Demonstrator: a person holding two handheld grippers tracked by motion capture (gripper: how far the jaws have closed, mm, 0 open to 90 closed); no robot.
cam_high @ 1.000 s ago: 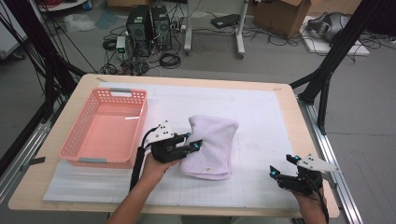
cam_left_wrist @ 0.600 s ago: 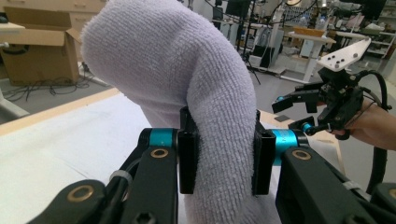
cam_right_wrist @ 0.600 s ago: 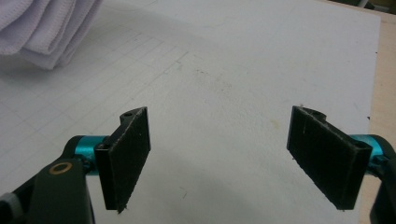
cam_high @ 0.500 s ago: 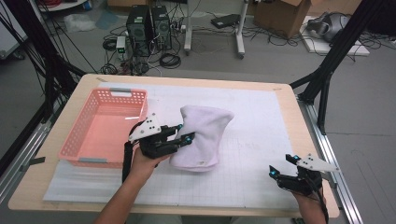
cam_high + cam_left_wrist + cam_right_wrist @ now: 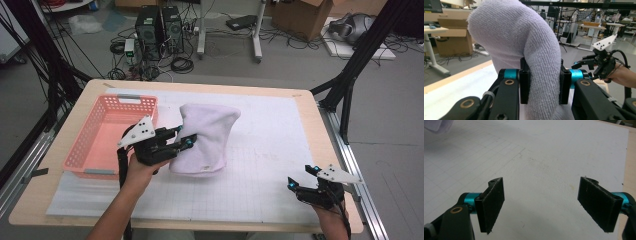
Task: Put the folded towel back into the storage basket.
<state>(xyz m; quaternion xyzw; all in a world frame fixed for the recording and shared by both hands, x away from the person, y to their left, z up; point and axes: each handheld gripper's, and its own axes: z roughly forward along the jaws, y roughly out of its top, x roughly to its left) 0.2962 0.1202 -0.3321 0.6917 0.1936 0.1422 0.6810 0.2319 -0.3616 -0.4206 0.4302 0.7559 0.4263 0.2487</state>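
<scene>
Up and leftward goes the white towel (image 5: 206, 140) since a second ago, carried by the left tongs (image 5: 182, 138) toward the pink basket (image 5: 100, 145); it now hangs folded over itself above the desk (image 5: 300, 107), its lower edge close over the white gridded mat (image 5: 270, 165). Those tongs are clamped on a thick fold of it. Just left of the towel sits the basket, a rectangular plastic tray with latticed walls, its near right rim right by the hand. Over on the near right, the right tongs (image 5: 302, 177) sit low by the desk edge, well apart from the cloth.

From the left gripper view, the towel (image 5: 524, 50) shows looped terry pile, squeezed between the black pads (image 5: 524, 82). From the right gripper view, the right tongs (image 5: 541, 205) stand wide apart over bare mat (image 5: 544, 157), flat pads (image 5: 492, 203) holding nothing.
</scene>
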